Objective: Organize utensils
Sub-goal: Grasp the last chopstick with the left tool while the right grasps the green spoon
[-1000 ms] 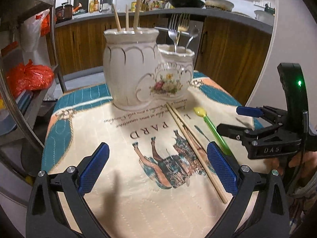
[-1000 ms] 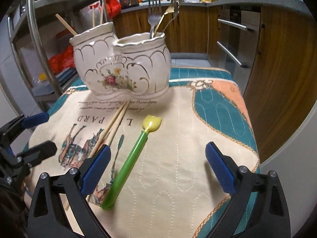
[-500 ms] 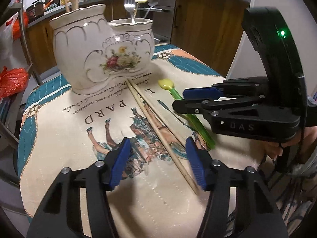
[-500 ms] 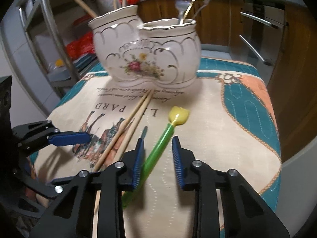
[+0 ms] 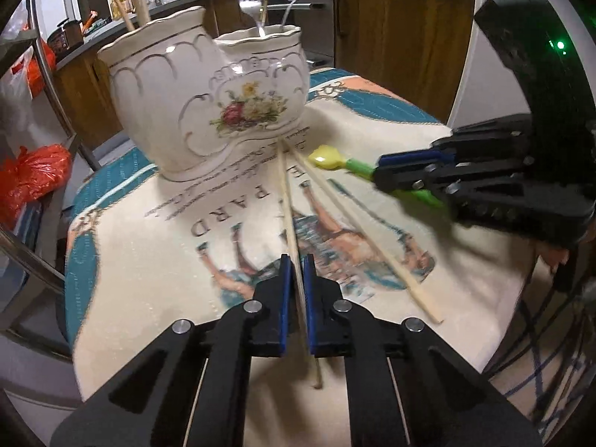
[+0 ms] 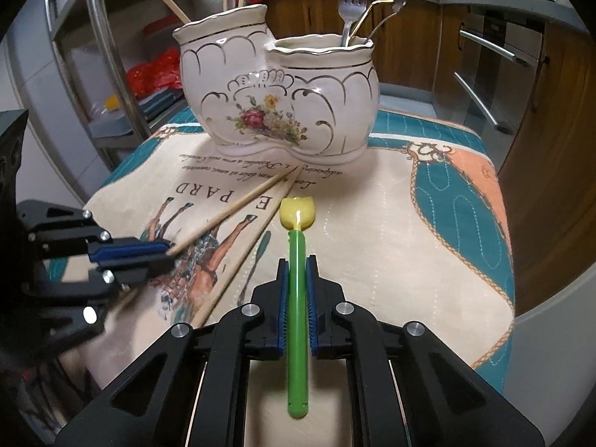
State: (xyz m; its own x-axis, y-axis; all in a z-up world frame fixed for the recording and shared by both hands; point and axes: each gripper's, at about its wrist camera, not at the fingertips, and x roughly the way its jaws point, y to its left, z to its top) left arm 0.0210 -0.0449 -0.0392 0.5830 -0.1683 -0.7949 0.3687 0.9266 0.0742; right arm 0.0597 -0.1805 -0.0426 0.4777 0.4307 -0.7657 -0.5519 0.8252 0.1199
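Left wrist view: the left claw [image 5: 294,272] pinches one wooden chopstick [image 5: 287,201] mid-worktop, while the right claw [image 6: 297,279] clamps the green spoon [image 6: 297,298] with its yellow tulip tip. Its twin chopstick [image 5: 365,234] lies loose on the quilted cloth [image 6: 391,260]. Forks and sticks already stand in the flowered ceramic holder [image 6: 275,97] at the far edge; by my reckoning, three pieces remain.

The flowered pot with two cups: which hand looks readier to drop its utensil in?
Probably the right gripper: shut on the green spoon, pointing at the holder. The left gripper pinches one chopstick.
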